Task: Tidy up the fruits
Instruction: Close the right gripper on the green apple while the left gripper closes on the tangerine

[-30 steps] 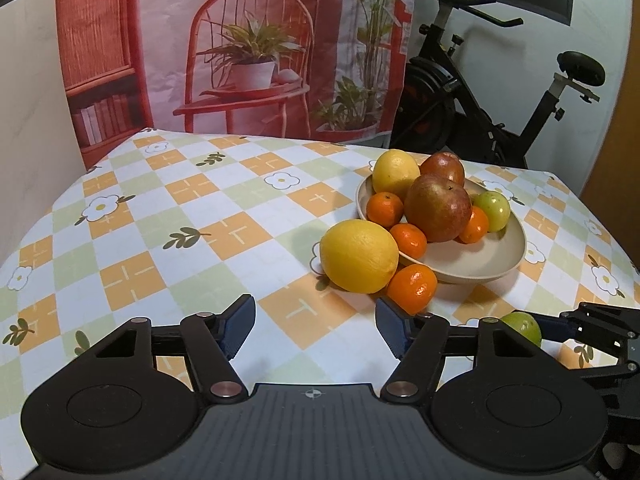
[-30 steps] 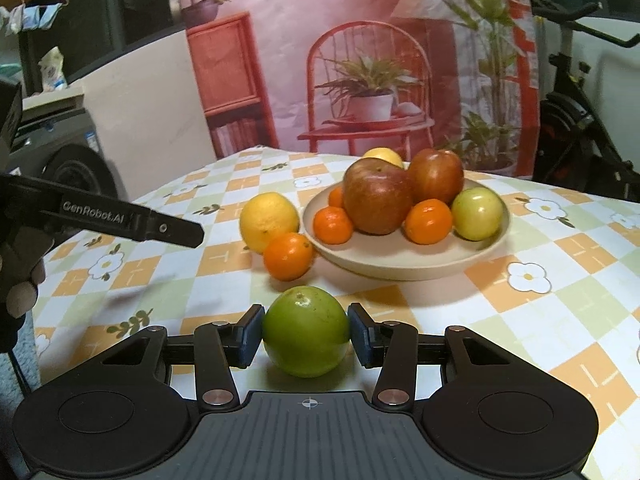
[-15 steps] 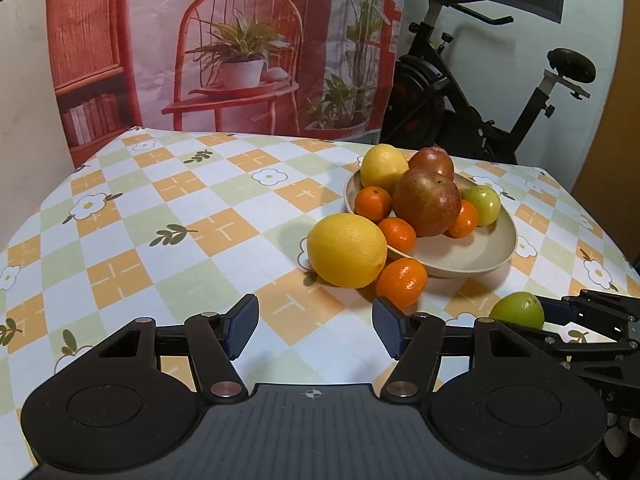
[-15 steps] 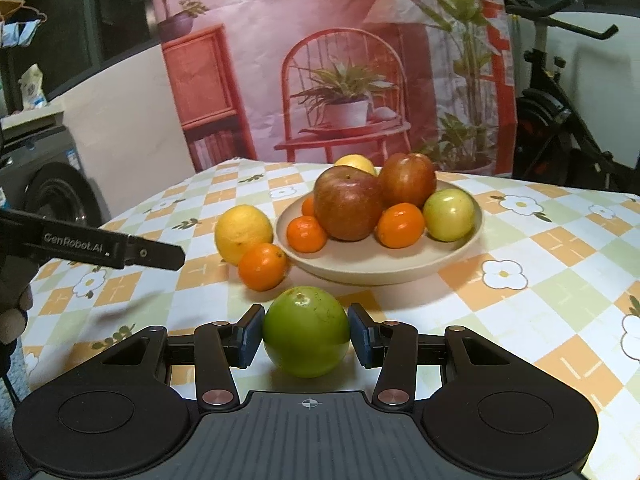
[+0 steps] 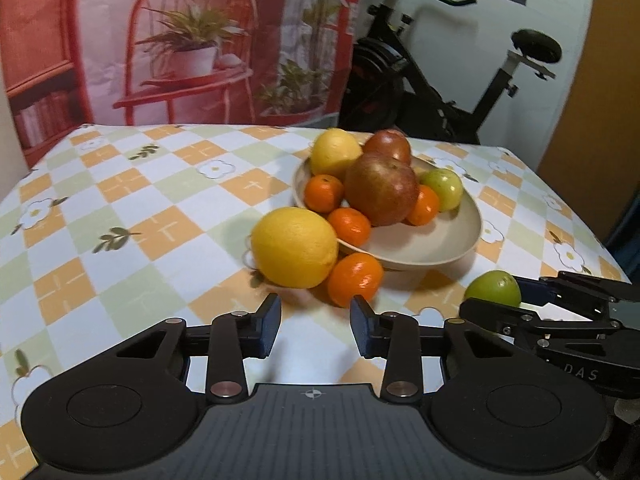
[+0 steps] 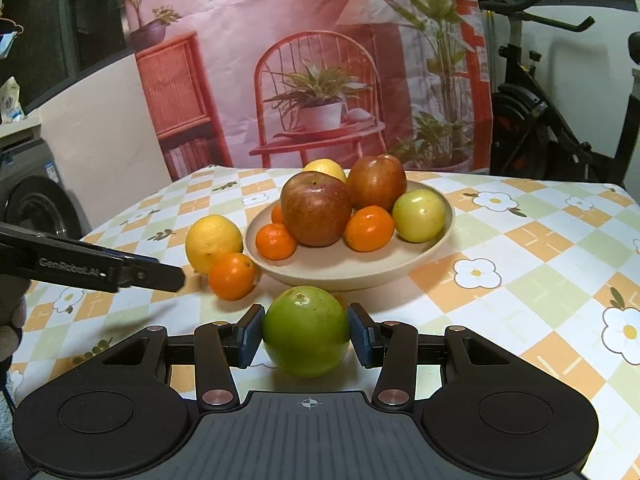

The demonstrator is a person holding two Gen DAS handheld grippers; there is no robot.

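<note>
A beige bowl (image 5: pixel 448 240) (image 6: pixel 400 272) holds two red apples, a lemon, a green fruit and several tangerines. A large lemon (image 5: pixel 294 246) (image 6: pixel 213 240) and a tangerine (image 5: pixel 355 279) (image 6: pixel 232 276) lie on the tablecloth against the bowl's near side. My left gripper (image 5: pixel 316 326) is open and empty, just short of the tangerine. My right gripper (image 6: pixel 306 334) is shut on a green apple (image 6: pixel 306 330) (image 5: pixel 494 288), held low in front of the bowl.
The table wears a checked floral cloth (image 5: pixel 120 200). An exercise bike (image 5: pixel 440 80) stands behind the table's far right corner. A printed backdrop (image 6: pixel 320 60) hangs behind. The left gripper's finger (image 6: pixel 120 272) reaches in from the left in the right wrist view.
My left gripper has moved forward toward the loose tangerine and lemon. My right gripper has carried the green apple closer to the bowl.
</note>
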